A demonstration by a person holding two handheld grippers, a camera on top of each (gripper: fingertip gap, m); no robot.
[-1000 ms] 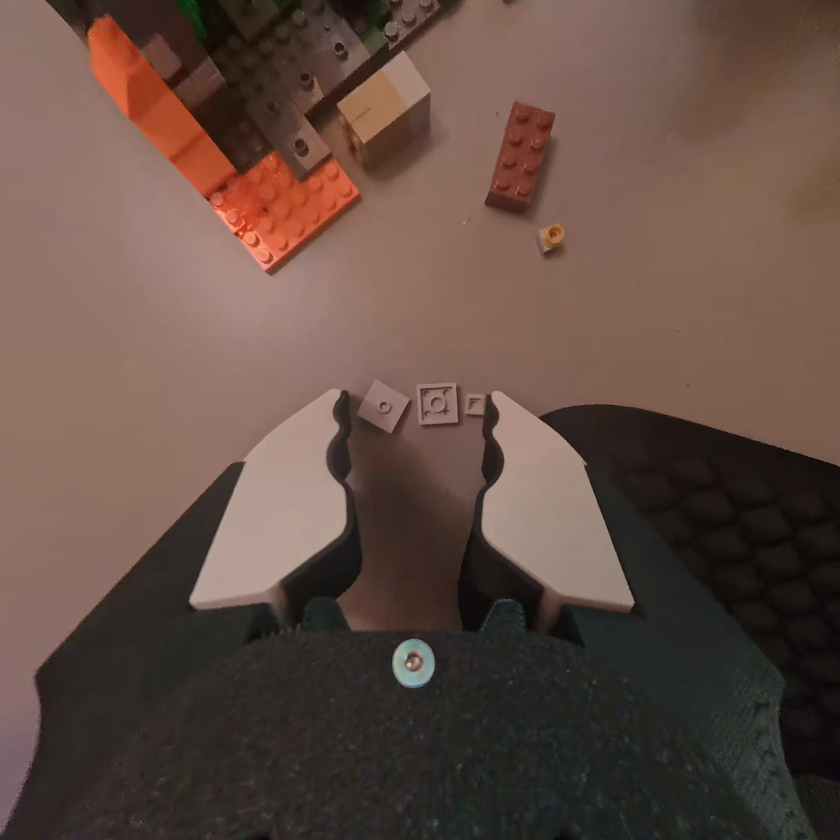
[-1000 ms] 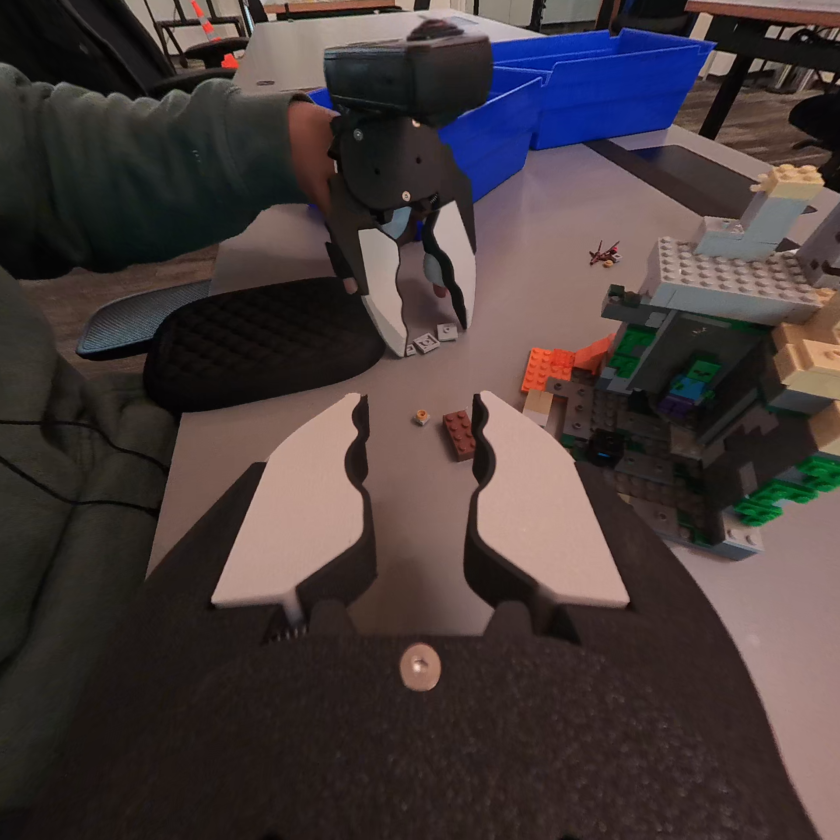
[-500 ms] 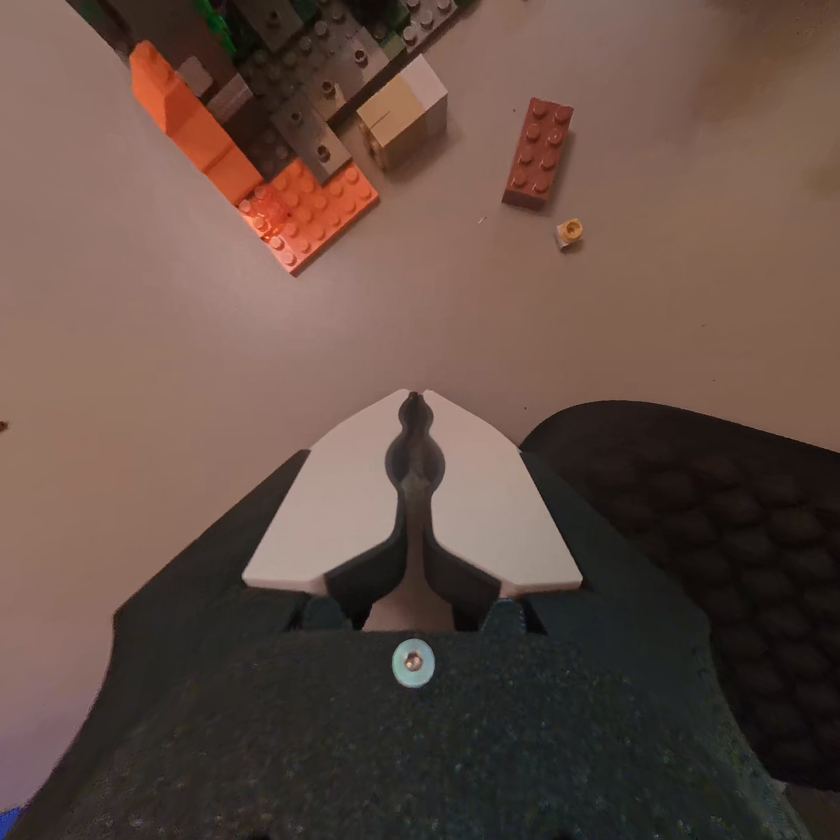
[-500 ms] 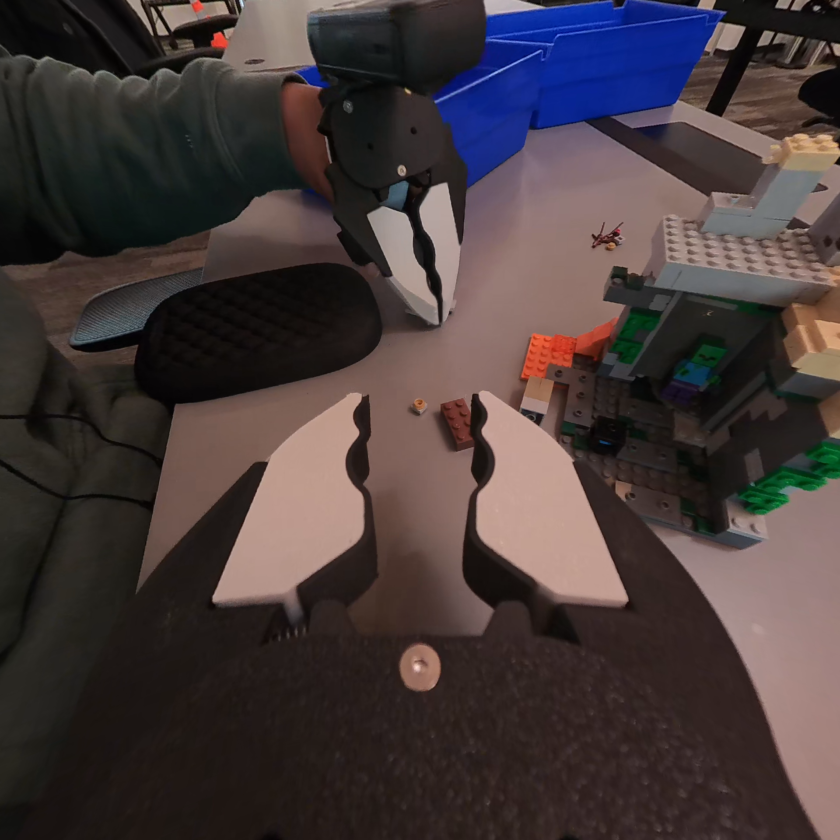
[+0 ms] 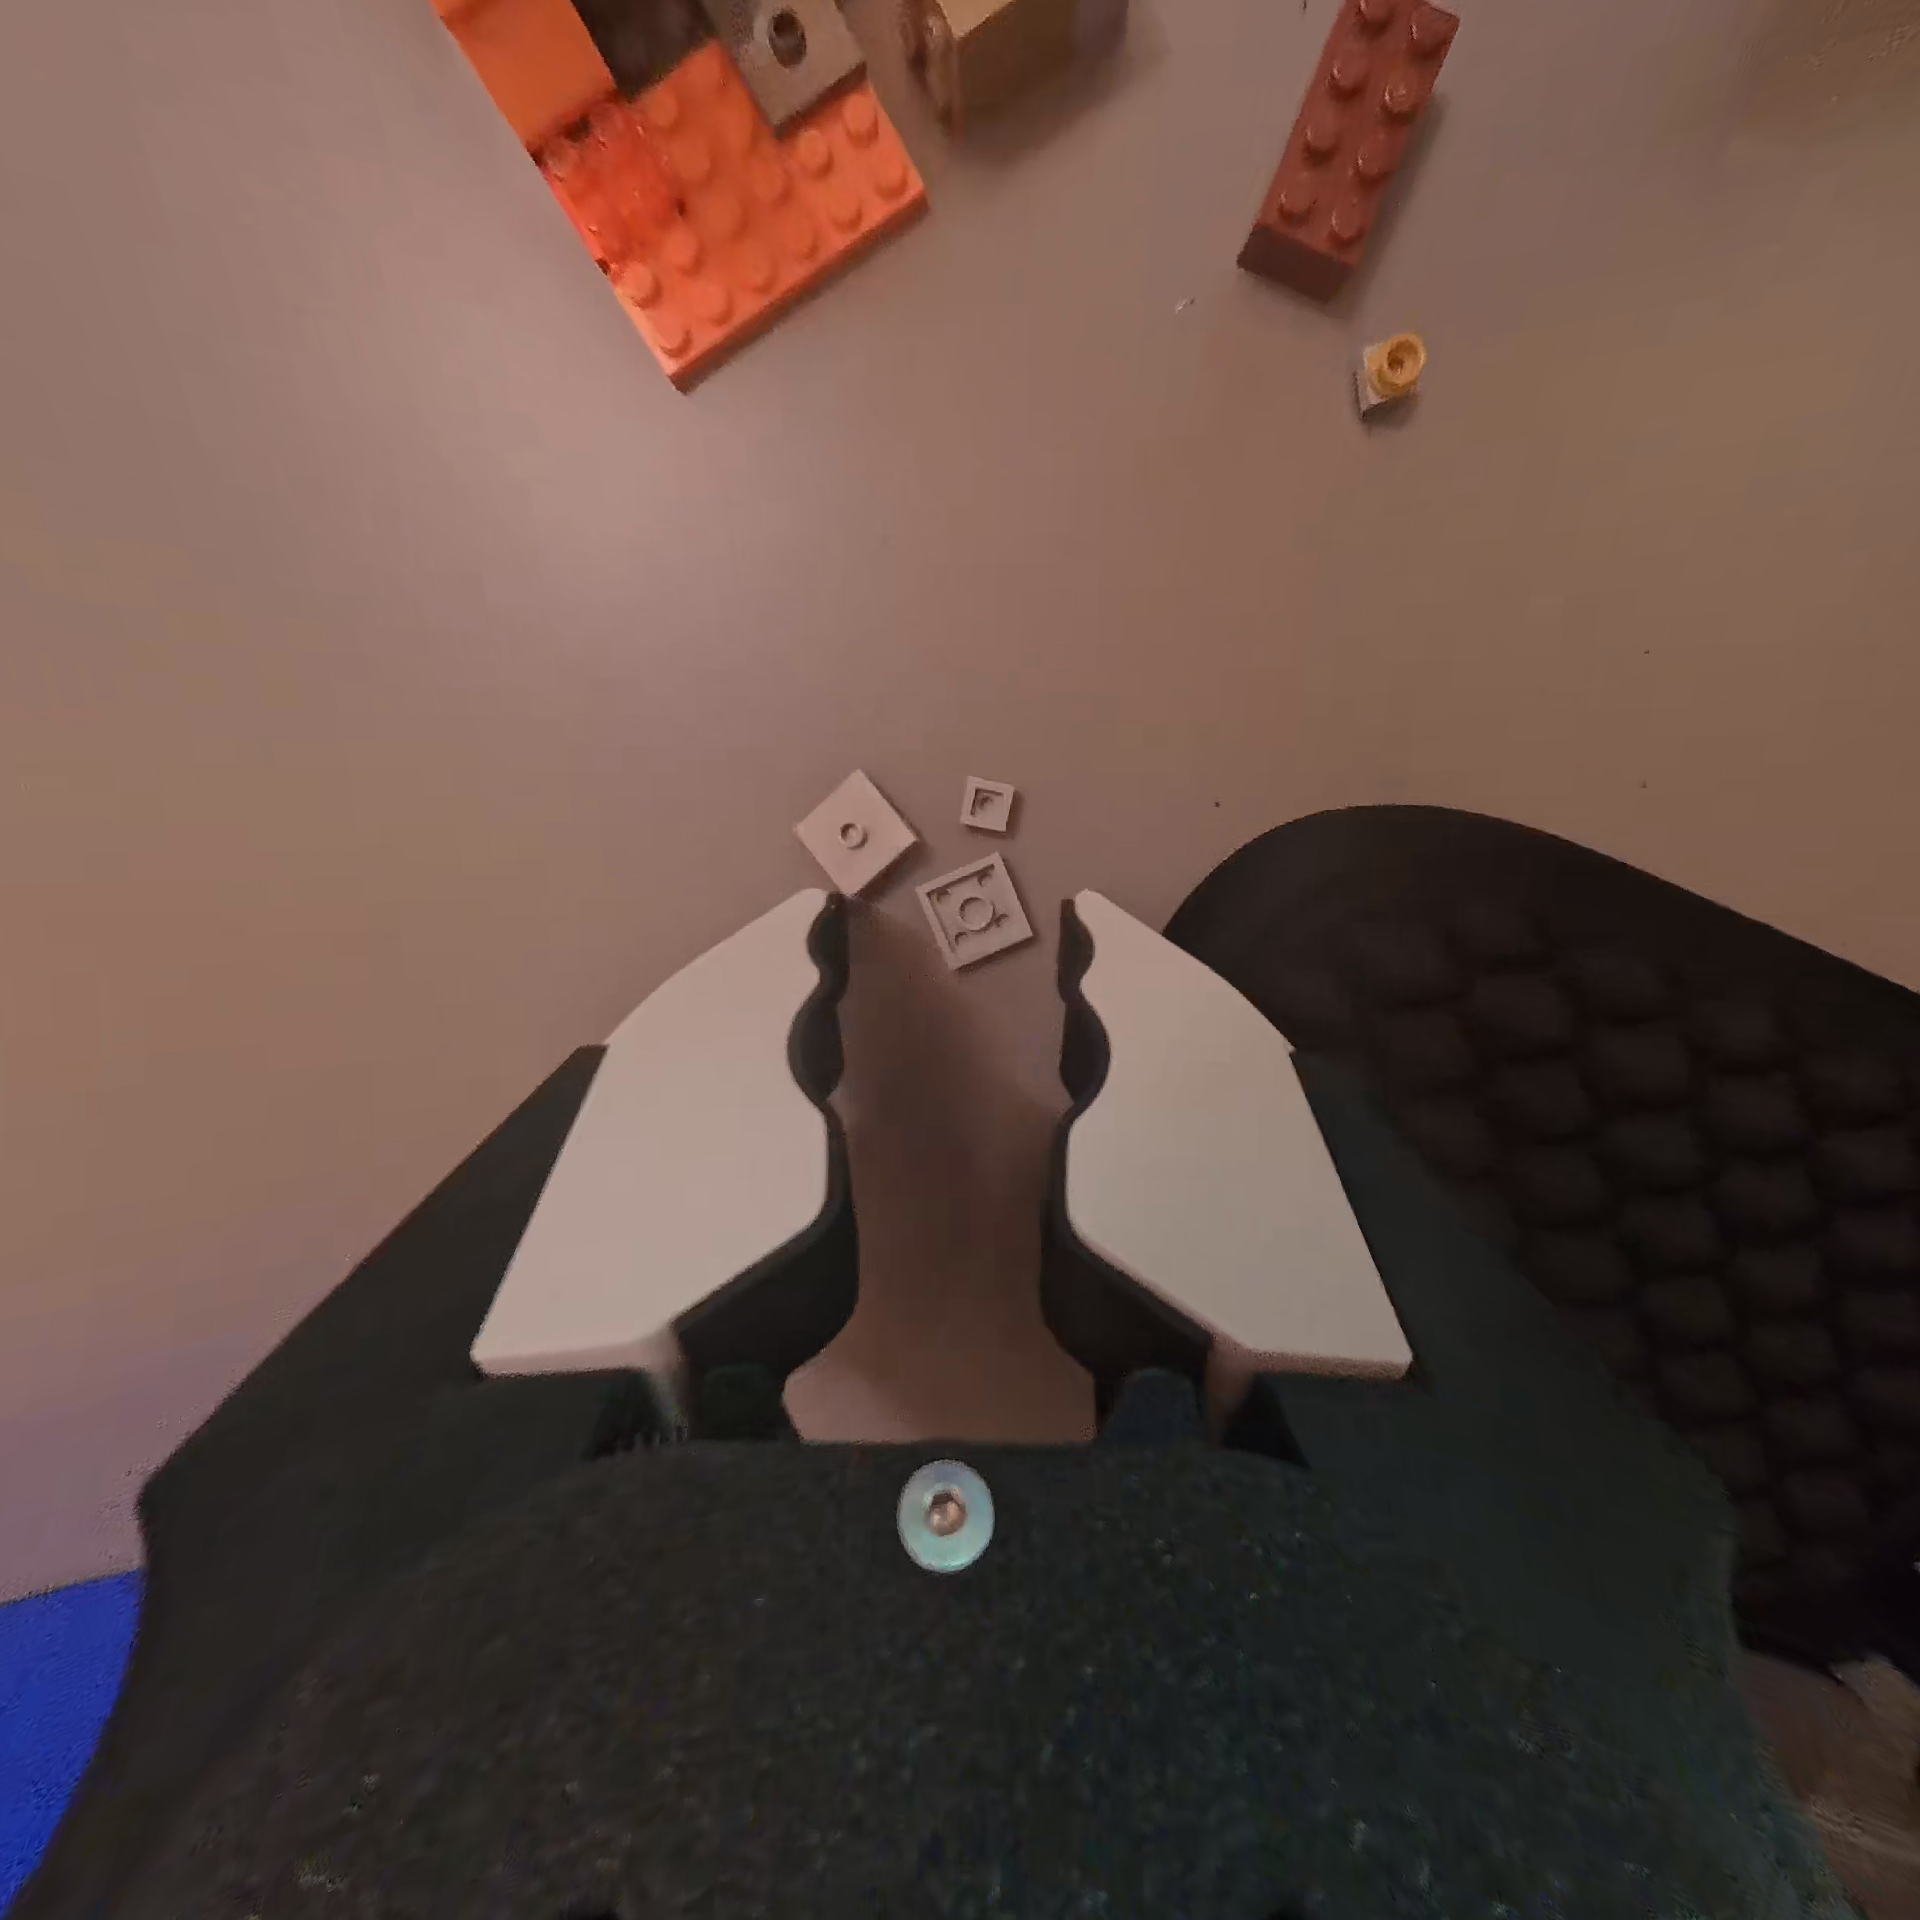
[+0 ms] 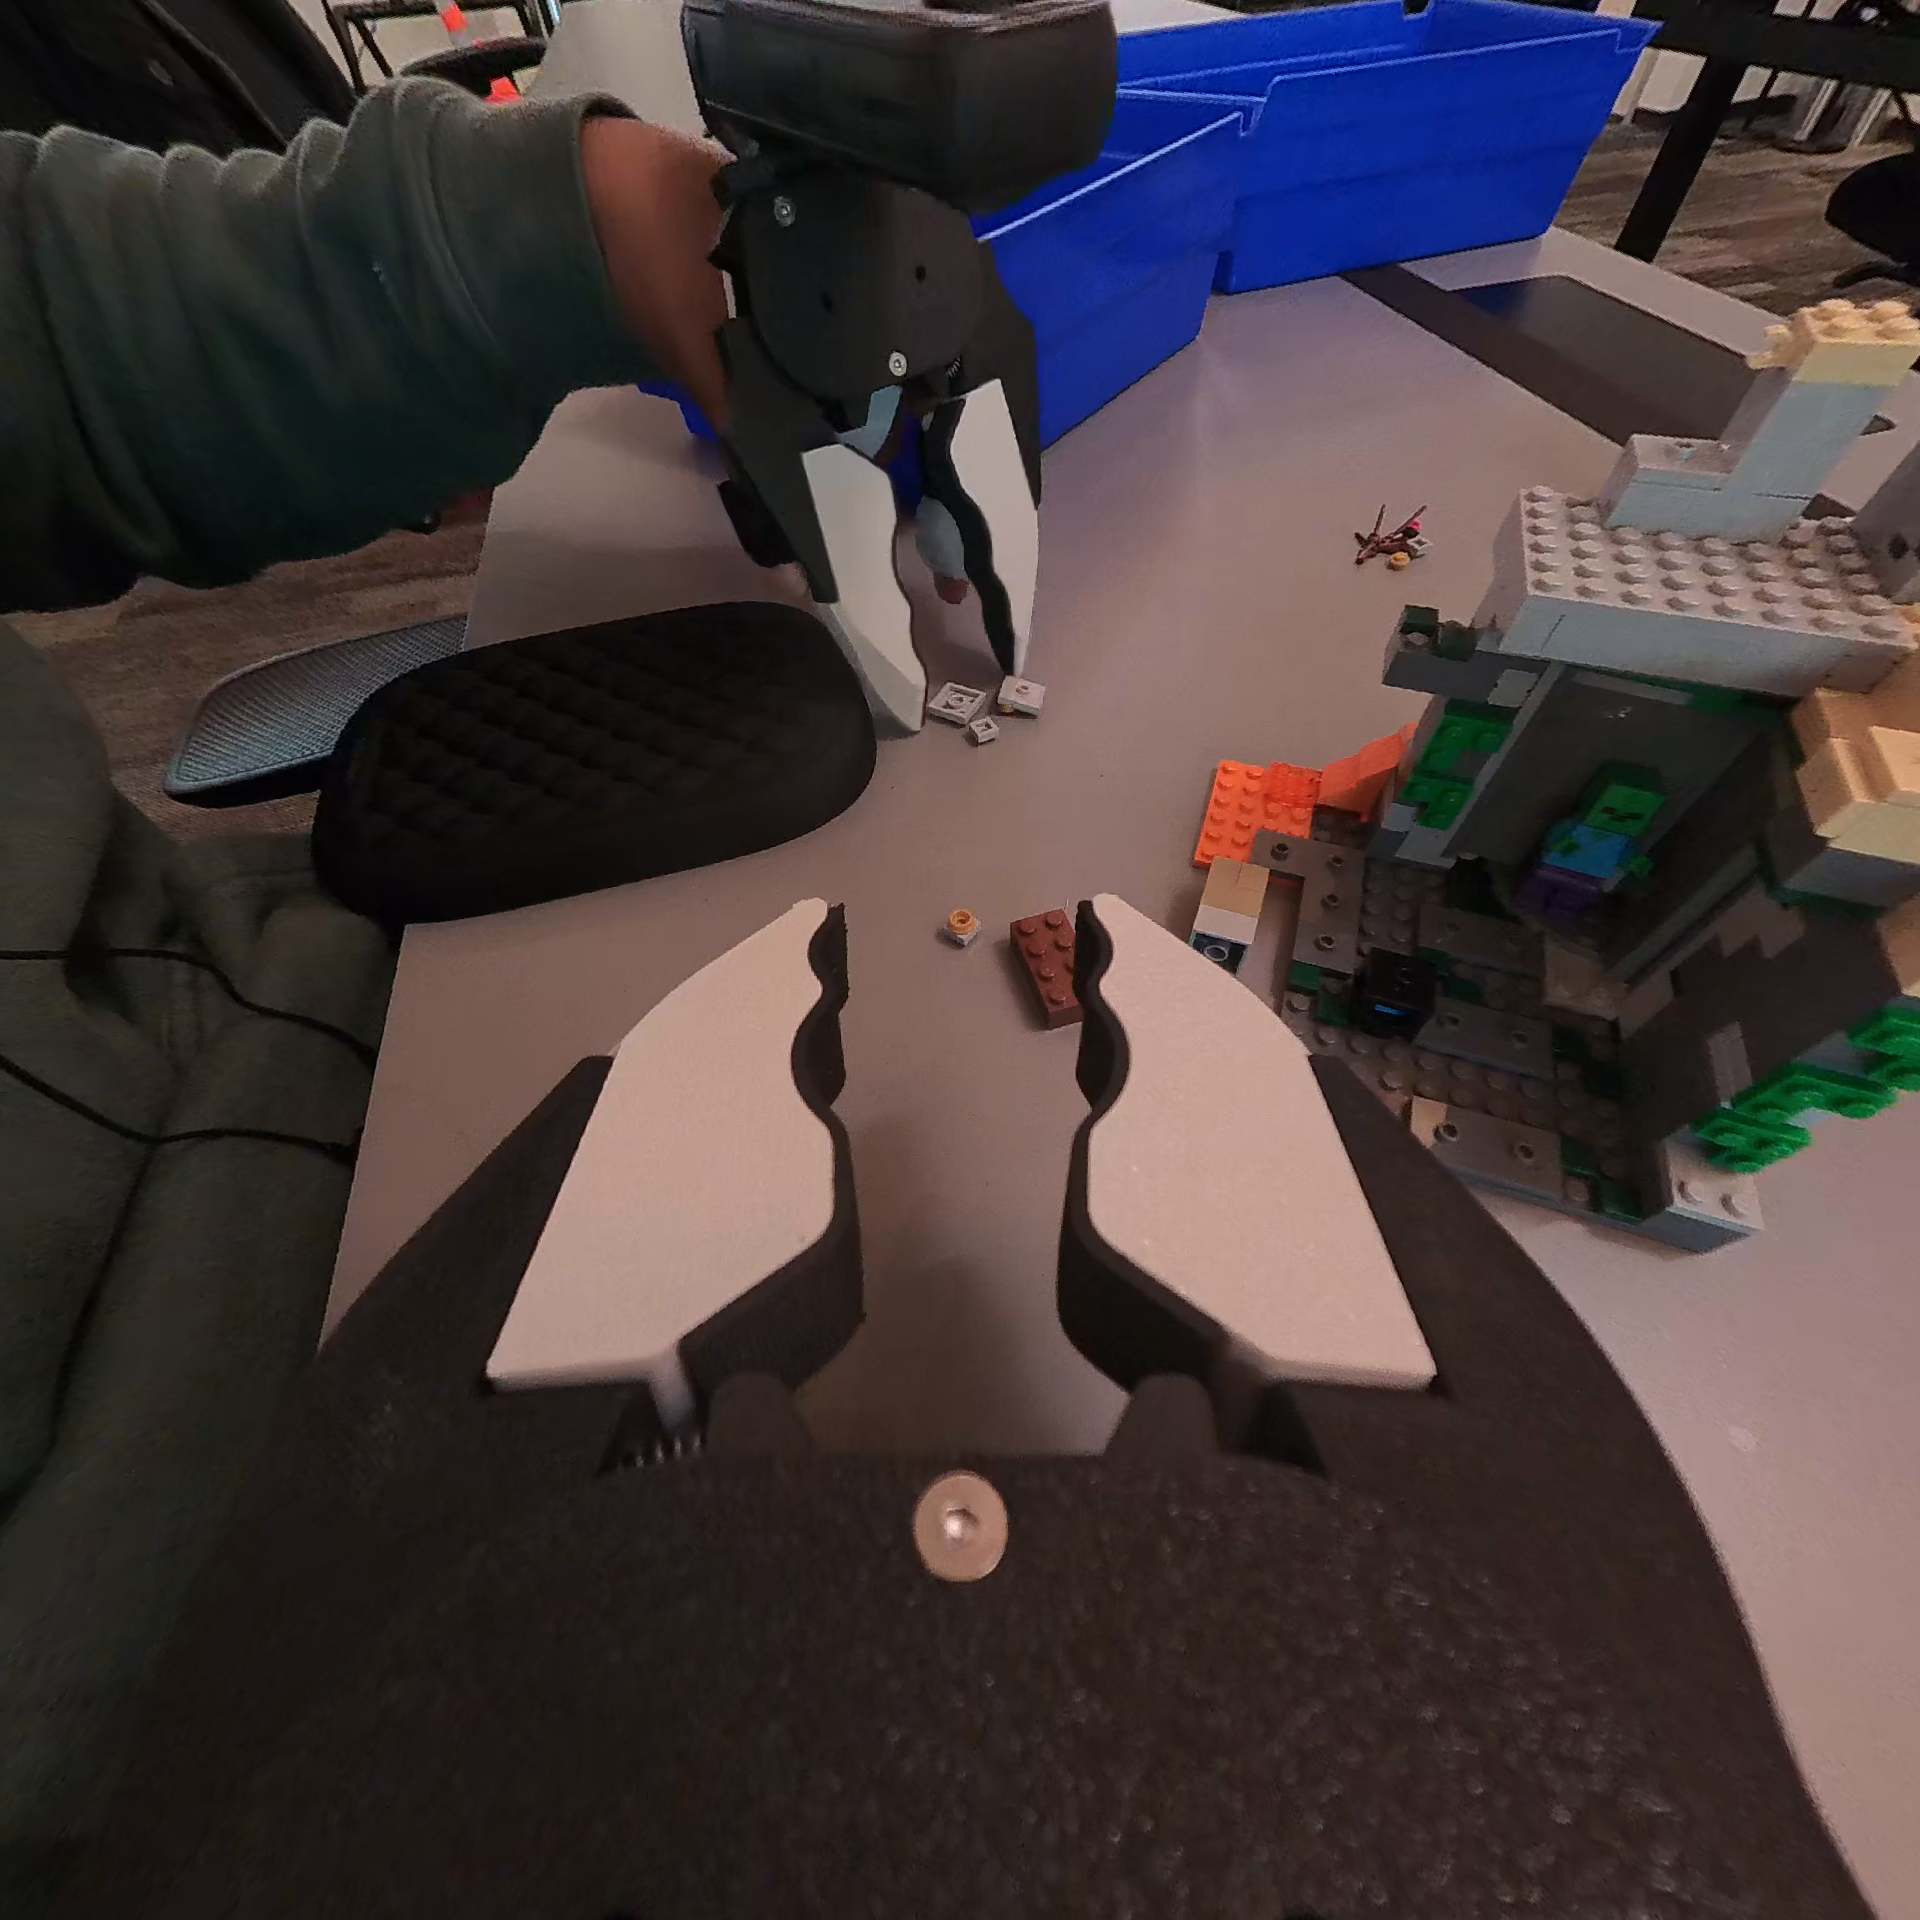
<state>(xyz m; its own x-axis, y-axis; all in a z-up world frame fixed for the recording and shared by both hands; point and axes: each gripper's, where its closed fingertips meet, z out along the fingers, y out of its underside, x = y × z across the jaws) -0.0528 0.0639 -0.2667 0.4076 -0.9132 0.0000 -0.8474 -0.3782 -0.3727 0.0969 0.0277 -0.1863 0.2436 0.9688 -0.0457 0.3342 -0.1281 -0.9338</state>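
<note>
Left gripper [image 5: 951, 909] spread wide over three small grey tiles [image 5: 975, 912] on desk [image 5: 416, 623]; right gripper [image 6: 961, 909] gaping, empty, near brown brick [image 6: 1047, 966].

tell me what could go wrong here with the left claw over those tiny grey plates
The left claw is open over three small flat grey plates lying close together on the table, so closing may pinch two or scatter them. They lie flat, so the fingertips could slide over them. The black cushion crowds one side.
</note>
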